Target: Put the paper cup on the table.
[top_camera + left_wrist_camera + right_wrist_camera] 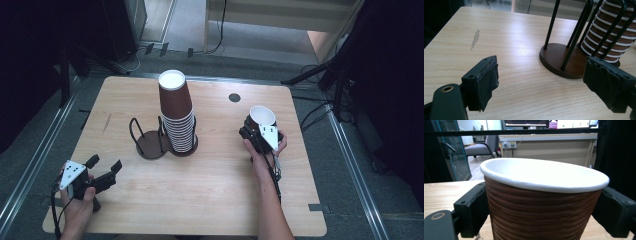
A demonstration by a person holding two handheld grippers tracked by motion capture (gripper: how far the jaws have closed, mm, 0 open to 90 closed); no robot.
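Right tool (256,126) clamps brown paper cup (544,205) between its jaws, upright.

We hold our left gripper (106,167) low at the near left, jaws spread wide with nothing between them, pointing right and slightly far. Our right gripper (255,127) sits well apart at the right, forearm reaching in from the near edge, jaws closed against a paper cup (262,116)
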